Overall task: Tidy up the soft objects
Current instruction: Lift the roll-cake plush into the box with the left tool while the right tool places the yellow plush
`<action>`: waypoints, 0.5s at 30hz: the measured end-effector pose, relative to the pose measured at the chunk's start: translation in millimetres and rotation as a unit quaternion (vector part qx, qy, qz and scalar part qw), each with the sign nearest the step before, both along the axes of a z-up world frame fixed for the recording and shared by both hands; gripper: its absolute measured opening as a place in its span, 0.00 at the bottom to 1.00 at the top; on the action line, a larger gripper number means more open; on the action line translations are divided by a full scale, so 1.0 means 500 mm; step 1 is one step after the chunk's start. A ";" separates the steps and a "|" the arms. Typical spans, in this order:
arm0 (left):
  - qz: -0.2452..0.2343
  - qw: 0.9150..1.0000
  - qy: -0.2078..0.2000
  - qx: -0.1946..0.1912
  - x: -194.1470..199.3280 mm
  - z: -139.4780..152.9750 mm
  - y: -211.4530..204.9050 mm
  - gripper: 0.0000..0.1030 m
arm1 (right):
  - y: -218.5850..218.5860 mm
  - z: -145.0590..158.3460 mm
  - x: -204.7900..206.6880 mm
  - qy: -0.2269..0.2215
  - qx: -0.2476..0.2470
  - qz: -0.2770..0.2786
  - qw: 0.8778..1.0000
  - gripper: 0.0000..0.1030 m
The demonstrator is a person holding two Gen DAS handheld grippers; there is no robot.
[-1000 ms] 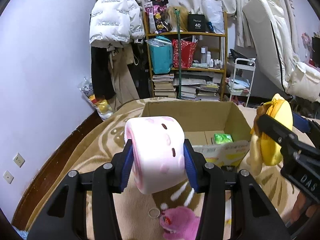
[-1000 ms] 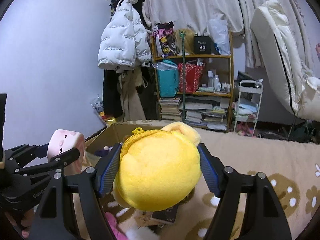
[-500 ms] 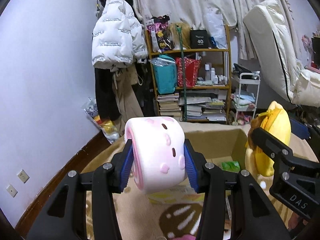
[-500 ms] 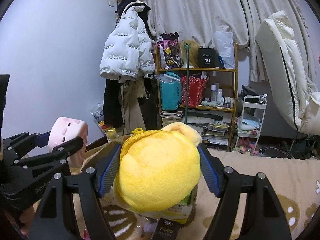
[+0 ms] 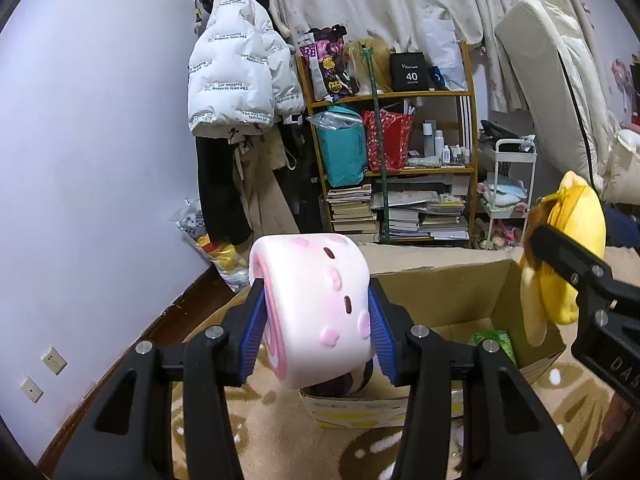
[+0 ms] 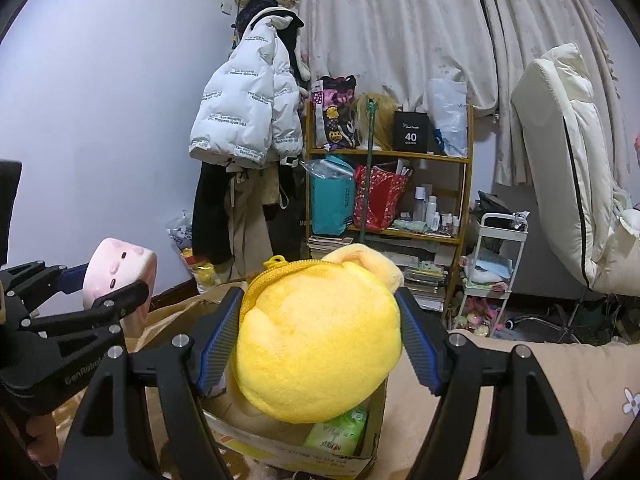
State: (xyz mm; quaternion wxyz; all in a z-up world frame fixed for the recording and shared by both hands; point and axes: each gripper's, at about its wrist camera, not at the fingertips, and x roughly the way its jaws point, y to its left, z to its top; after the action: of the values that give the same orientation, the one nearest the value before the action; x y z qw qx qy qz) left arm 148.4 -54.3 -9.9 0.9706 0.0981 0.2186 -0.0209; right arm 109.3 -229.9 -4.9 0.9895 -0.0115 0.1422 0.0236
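Above the near edge of an open brown cardboard box (image 5: 440,280), the left claw (image 5: 316,320) pinches a pink-and-white squishy foam roll with small pink blotches (image 5: 312,308), its blue ribbed pads pressed flat against both ends of the roll. Just to its right, the right claw (image 6: 320,348) clamps a round yellow plush pouch with a yellow zipper (image 6: 316,340) from both sides, holding it over the same box; a paler plush flap sticks up behind the zipper. Inside the box lies a green plastic packet (image 6: 340,432), against the right wall. The box sits on a tan carpet with brown and white shapes (image 5: 256,440). Beyond it, against the back wall, stands a wooden shelf unit stacked with books and bags (image 5: 392,160), with a white puffer jacket printed with text (image 5: 236,76) hanging to its left and a small white trolley (image 5: 512,184) to its right.
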 end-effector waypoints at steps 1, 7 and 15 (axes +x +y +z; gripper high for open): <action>-0.002 1.000 -0.001 0.000 0.000 -0.003 -0.001 0.45 | 0.000 -0.003 0.002 0.002 -0.001 0.000 1.000 0.76; -0.018 1.000 0.002 -0.019 0.015 -0.022 0.001 0.46 | -0.009 -0.025 0.017 0.015 0.004 -0.001 1.000 0.76; -0.030 0.998 0.035 -0.035 0.049 -0.062 0.005 0.46 | -0.028 -0.060 0.046 0.045 0.034 0.012 0.998 0.76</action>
State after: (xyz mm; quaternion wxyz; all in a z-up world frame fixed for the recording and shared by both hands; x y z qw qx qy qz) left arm 173.1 -52.0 -40.7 0.9641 0.0696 0.2487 -0.0615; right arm 132.1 -244.1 -35.0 0.9815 0.0216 0.1858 0.0412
